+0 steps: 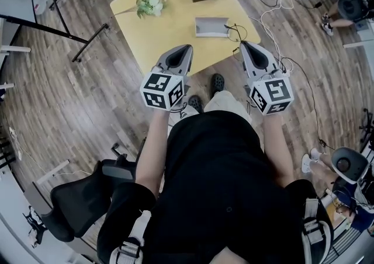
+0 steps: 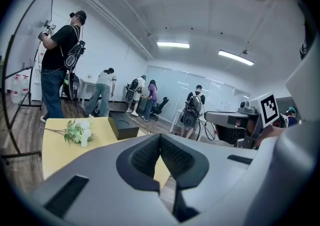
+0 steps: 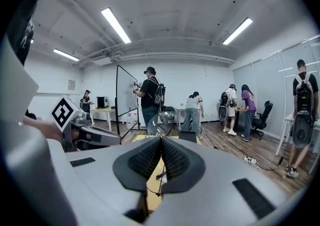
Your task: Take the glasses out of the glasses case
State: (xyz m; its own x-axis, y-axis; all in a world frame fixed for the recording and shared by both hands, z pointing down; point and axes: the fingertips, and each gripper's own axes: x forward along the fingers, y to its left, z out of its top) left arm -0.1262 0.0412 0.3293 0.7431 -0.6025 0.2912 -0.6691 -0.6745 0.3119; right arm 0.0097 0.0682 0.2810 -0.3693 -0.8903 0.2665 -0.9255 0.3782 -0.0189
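My right gripper [image 3: 161, 139] is clamped on the wire-framed glasses [image 3: 159, 122], held clear of the grey glasses case [image 1: 211, 26] on the table [image 1: 153, 44], so I judge the lift-out done. 1 lens stands above my jaws and an arm dangles below (long axis roughly upright). Next I should set them down gently. My left gripper [image 2: 160, 137] is closed and empty.

1. Left claw [image 1: 184, 48]: light grey moulded shell tapering to a narrow tip; dark ribbed pads [image 2: 145, 156]; dark rectangular slots in the shell.
2. Right claw [image 1: 246, 44]: identical grey shell, ribbed pads and slots.
3. Markers: a white cube with black square markers at the near end of each claw, left cube [image 1: 162, 90] and right cube [image 1: 272, 94].
4. Clothing: black short-sleeved top [image 1: 219, 169], light trousers [image 1: 225, 102], dark shoes [image 1: 217, 82].
5. Harness: pale webbing straps [image 1: 131, 245] with buckles at both shoulders.
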